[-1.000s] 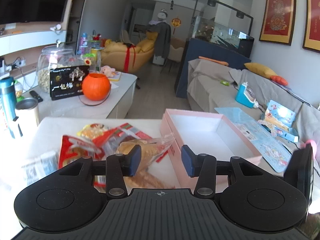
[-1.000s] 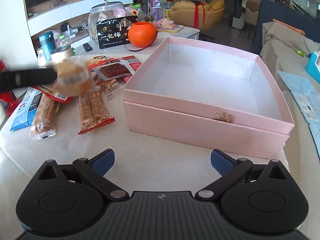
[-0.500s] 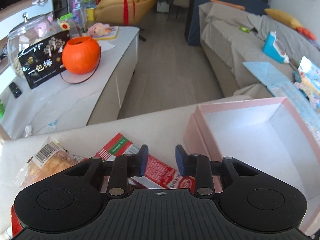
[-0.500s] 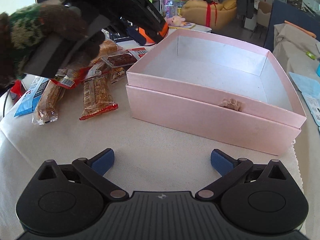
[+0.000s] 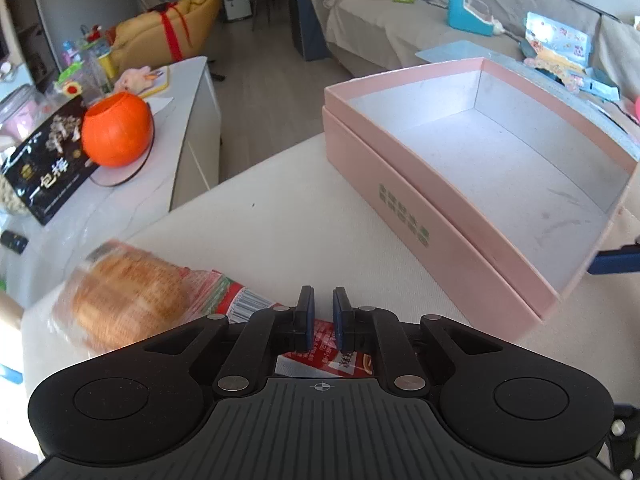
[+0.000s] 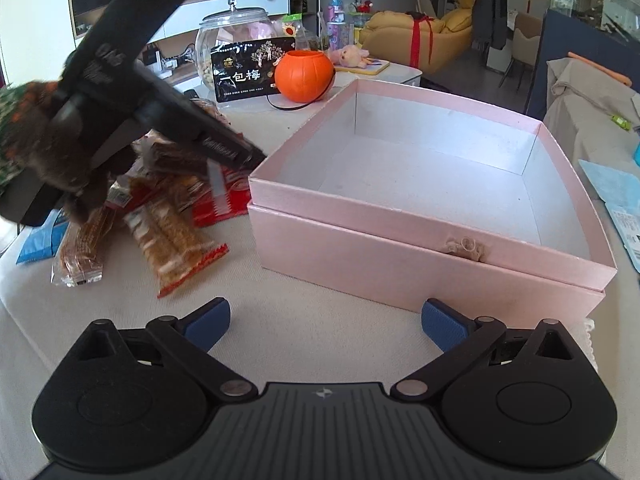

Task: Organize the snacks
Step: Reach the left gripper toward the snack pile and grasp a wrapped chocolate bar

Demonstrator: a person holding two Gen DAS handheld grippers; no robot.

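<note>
left gripper [image 5: 321, 304] down among the snacks [image 6: 172, 224], jaws just pinched shut, on a red packet [image 5: 320, 354] it seems. pink box [image 6: 400, 240] sits empty alongside. right gripper [image 6: 326, 320] waits open.

Left gripper [image 5: 321, 308] tips steeply down, jaws just closed to a sliver, seemingly empty though the view's poor; right gripper [image 6: 326, 322] hovers, jaws spread wide, nothing between.
</note>
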